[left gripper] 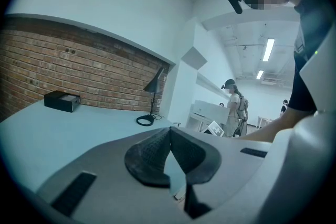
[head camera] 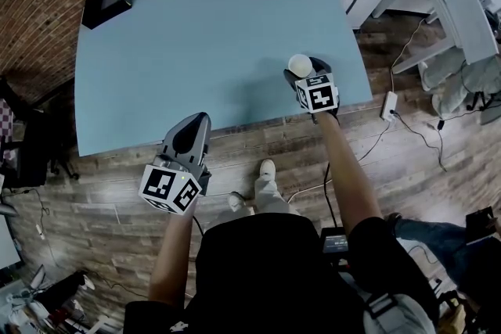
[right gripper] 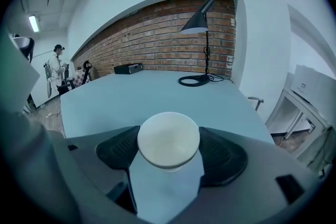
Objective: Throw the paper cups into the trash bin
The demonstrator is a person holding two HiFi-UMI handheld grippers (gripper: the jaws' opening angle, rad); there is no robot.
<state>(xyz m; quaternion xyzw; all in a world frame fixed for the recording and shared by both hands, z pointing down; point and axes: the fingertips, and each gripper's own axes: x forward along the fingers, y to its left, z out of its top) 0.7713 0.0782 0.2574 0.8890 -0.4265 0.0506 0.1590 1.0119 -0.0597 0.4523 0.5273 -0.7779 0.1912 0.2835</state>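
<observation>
- The paper cup (right gripper: 168,140) appears to stand upright on the blue table (head camera: 196,51), near the edge closest to the person and towards the right side.
- I judge the cup to be very light and thin-walled. It will probably dent or fold under a hard squeeze, and it can tip or slide away when only one pad pushes it.
- The smooth paper wall tapers towards the bottom, so a weak grip may let the cup slip downward.
- The good place to hold it seems to be the side wall below the rim, with one pad on each side and only gentle pressure.
- The right gripper (head camera: 304,68) has its jaws wide apart with the cup between them. The two dark pads stand on both sides of the cup, close to its rim, and the wall shows no dent, so I read that the pads do not press it yet.
- The right forearm reaches forward over the table edge, and its gripper tilts down towards the cup.
- The left gripper (left gripper: 169,136) has its jaws closed together, and nothing is between them.
- The left gripper is held almost level over the wooden floor (head camera: 102,192), just before the table edge and well apart from the cup.
- No trash bin appears in any view, so the carrying direction cannot be told.
</observation>
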